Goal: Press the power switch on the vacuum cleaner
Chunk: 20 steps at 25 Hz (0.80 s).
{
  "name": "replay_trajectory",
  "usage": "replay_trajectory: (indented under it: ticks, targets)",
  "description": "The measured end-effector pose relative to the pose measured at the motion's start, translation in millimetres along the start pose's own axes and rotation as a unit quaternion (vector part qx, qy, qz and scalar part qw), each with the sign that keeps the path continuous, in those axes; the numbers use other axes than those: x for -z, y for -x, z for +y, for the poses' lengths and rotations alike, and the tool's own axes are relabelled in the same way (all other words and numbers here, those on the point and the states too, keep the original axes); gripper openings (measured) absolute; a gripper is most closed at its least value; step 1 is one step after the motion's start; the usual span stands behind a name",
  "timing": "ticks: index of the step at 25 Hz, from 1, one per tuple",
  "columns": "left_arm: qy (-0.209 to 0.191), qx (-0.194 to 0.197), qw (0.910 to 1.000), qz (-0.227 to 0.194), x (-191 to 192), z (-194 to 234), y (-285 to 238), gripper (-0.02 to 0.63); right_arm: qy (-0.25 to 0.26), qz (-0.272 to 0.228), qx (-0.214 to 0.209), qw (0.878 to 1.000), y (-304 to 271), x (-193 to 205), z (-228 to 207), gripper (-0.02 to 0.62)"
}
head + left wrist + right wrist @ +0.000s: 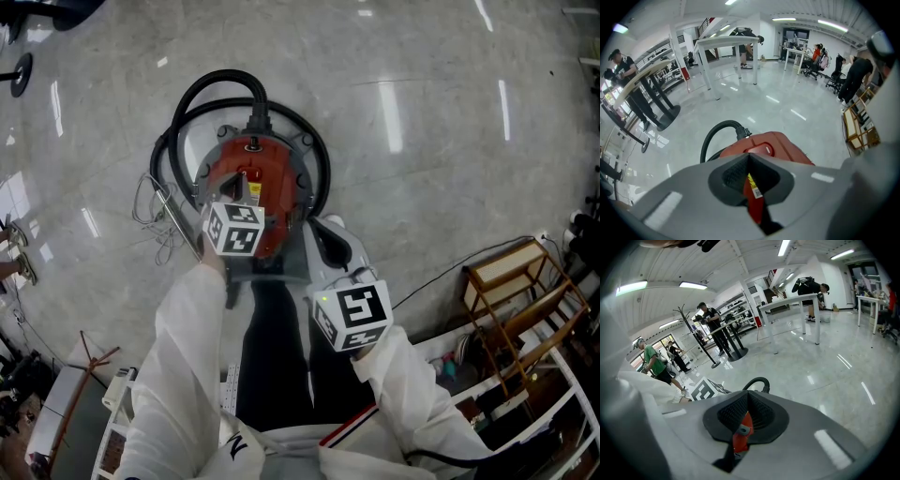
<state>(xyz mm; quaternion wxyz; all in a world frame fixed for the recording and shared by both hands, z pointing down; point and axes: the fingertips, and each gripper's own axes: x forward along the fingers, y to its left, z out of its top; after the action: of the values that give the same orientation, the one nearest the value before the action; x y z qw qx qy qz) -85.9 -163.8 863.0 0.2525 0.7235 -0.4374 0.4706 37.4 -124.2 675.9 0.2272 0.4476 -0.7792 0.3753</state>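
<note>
The red vacuum cleaner (pixel 251 178) stands on the floor just ahead of my feet, with its black hose (pixel 211 89) looped around it. My left gripper (pixel 234 230) hovers over the near part of its red top, and its marker cube hides the tips. In the left gripper view the left gripper (pixel 749 161) has its jaws shut with nothing between them, just above the vacuum cleaner (pixel 776 143) and its raised red oval panel (pixel 759 150). My right gripper (pixel 330 246) is right of the canister, nearer me. The right gripper (pixel 747 401) is shut and empty too, with the vacuum cleaner's red (pixel 739 437) below it.
Thin cables (pixel 150 202) lie on the floor left of the vacuum. Wooden racks (pixel 525 291) stand at the right, with a black cord running toward them. People (pixel 710 319) stand at white tables (pixel 726 42) farther off. The polished floor (pixel 422 141) spreads beyond the canister.
</note>
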Motion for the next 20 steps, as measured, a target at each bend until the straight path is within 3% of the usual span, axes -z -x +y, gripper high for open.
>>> replay_trajectory:
  ticks: [20]
  targets:
    - [0.006,-0.002,0.9998,0.016,4.4,2.0,-3.9,0.0,-0.005,0.003,0.001,1.0,-0.8,1.6,-1.6,0.001]
